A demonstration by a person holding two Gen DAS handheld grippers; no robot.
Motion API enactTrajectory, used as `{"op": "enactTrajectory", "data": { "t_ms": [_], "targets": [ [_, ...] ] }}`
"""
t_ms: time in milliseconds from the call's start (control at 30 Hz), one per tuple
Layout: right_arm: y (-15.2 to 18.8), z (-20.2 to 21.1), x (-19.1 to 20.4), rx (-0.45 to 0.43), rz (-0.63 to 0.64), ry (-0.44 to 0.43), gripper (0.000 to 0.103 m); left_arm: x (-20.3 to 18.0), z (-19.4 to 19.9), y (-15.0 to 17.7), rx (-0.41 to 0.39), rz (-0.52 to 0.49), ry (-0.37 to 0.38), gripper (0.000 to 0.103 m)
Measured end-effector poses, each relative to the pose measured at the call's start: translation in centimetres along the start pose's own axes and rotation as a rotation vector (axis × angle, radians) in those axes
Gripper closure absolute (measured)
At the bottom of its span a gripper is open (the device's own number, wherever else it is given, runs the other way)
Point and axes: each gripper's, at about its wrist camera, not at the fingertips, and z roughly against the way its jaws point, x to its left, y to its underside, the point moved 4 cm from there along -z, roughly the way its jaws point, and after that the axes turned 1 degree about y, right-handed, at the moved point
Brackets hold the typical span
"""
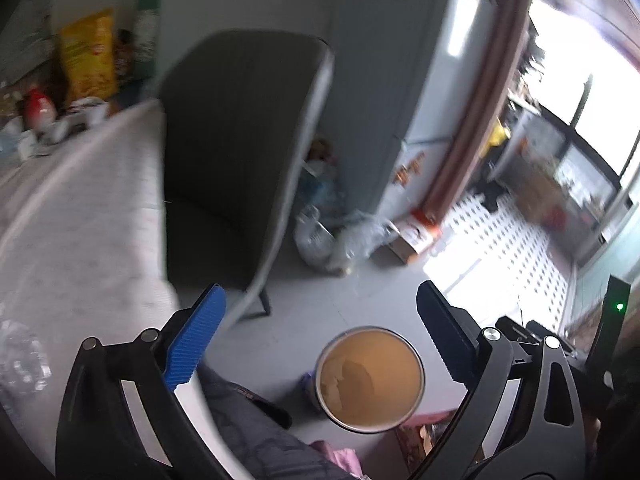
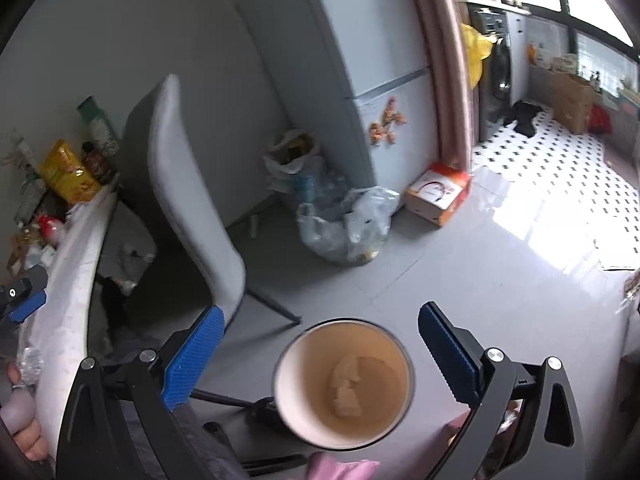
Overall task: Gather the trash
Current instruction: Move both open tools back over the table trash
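Observation:
A round paper cup (image 2: 344, 384) with a tan inside and pale scraps at its bottom lies below and between the open fingers of my right gripper (image 2: 320, 340); nothing grips it. The same cup (image 1: 370, 378) shows below my left gripper (image 1: 320, 312), which is open and empty. A crumpled clear plastic bottle (image 1: 20, 356) lies at the table's near left edge, left of the left gripper. Clear trash bags (image 2: 348, 224) stuffed with waste stand on the floor by the fridge.
A grey chair (image 2: 180, 184) stands against the white table (image 2: 68, 304). Snack bags and bottles (image 2: 68, 172) crowd the table's far end. A fridge (image 2: 360, 60), an orange-white box (image 2: 438, 194) and the grey tiled floor (image 2: 480, 280) lie ahead.

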Motion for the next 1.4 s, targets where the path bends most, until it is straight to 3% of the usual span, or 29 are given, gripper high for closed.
{"op": "enactTrajectory", "data": {
  "t_ms": [300, 500, 867, 1133, 1400],
  "targets": [
    [-0.2, 1.3, 7.4, -0.020, 0.080, -0.094, 0.007, 7.5, 6.0, 0.3, -0.136, 0.117, -0.092, 0.006],
    [0.5, 3.2, 14.0, -0.040, 0.179, -0.214, 0.008, 12.3, 9.5, 1.0, -0.193, 0.245, -0.032, 0.006],
    [3.9, 5.5, 25.8, -0.016, 0.381, -0.364, 0.008, 19.9, 15.1, 3.7, -0.272, 0.355, -0.104, 0.006],
    [7.8, 6.4, 32.7, 0.046, 0.506, -0.458, 0.017, 26.1, 19.2, 7.3, -0.316, 0.475, -0.156, 0.006],
    [10.9, 6.6, 37.6, 0.093, 0.603, -0.500, 0.025, 31.1, 22.0, 11.1, -0.342, 0.591, -0.239, 0.006]
  ]
}}
